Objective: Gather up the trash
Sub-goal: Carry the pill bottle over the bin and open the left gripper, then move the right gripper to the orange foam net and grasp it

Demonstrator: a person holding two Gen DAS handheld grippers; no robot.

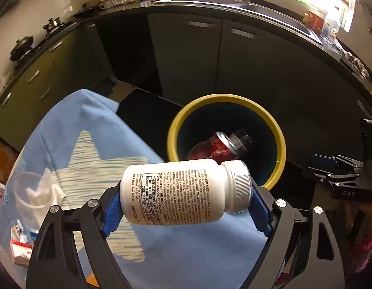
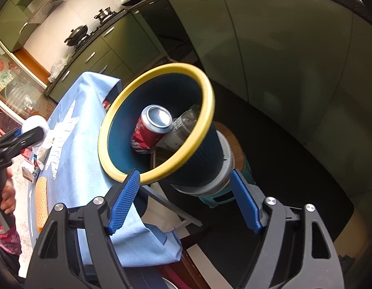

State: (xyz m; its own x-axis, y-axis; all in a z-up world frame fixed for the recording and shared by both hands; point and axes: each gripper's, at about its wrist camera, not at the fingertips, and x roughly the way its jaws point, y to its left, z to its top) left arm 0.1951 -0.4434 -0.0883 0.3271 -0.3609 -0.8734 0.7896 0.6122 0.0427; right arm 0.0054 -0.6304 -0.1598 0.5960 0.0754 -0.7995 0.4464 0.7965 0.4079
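Observation:
A white pill bottle [image 1: 183, 192] lies sideways between the blue pads of my left gripper [image 1: 186, 210], which is shut on it end to end, base and cap. It hangs over the blue-clothed table [image 1: 89, 125], just short of the yellow-rimmed dark bin [image 1: 281, 134]. Inside the bin [image 2: 211, 110] lie a red can [image 2: 149, 130] and a clear bottle [image 2: 183, 125]. My right gripper [image 2: 184, 173] hovers over the bin's near side, open and holding nothing. In the left wrist view the right gripper [image 1: 330, 166] is apart from the rim. The left gripper [image 2: 19, 137] shows at the right wrist view's left edge.
A clear plastic cup with tissue [image 1: 34, 192] and small cartons [image 1: 19, 248] sit on the cloth at the left. The bin stands on a round stool [image 2: 236, 149] beside the table. Green cabinets [image 1: 186, 55] and a dark counter with a sink [image 1: 270, 7] run behind. A person's hand [image 2: 5, 197] grips the left handle.

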